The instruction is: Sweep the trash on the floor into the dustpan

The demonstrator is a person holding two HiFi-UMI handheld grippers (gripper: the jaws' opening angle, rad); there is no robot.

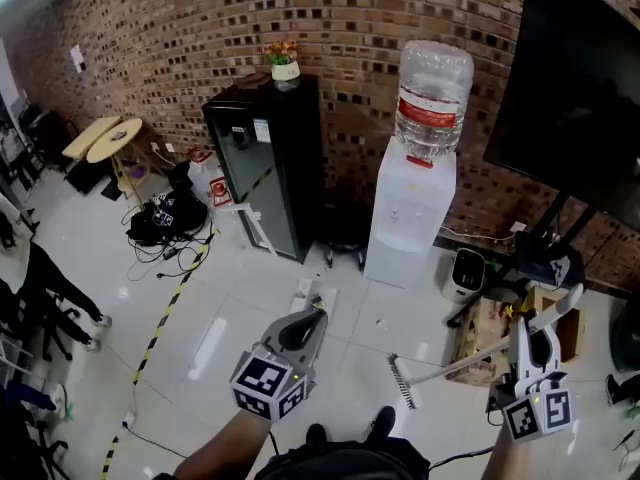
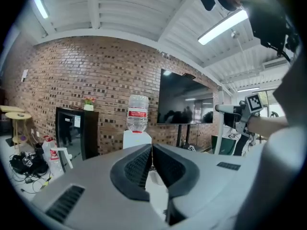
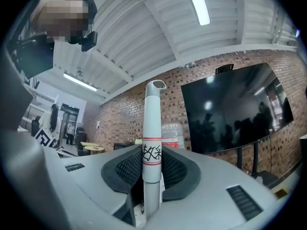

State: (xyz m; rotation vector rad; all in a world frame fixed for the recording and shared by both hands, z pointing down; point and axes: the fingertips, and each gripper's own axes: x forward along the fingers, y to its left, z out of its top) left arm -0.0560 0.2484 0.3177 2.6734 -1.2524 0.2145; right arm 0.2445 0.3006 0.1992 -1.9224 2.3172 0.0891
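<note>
My right gripper (image 1: 533, 336) is shut on the white handle of a broom (image 3: 153, 128), around a red-edged label. The broom slants down to the left, and its bristle head (image 1: 401, 380) rests on the white floor in front of the person's shoes. My left gripper (image 1: 316, 316) hangs at centre, pointing forward, shut with nothing between its jaws (image 2: 152, 150). Just beyond it, small pale scraps (image 1: 306, 290) lie on the floor. I cannot pick out a dustpan in any view.
Against the brick wall stand a black cabinet (image 1: 265, 163) and a white water dispenser (image 1: 410, 218). A large TV on a stand (image 1: 580, 78) is at right, with a cardboard box (image 1: 478, 336) below it. Cables (image 1: 165, 233) and yellow-black floor tape (image 1: 165, 313) are at left.
</note>
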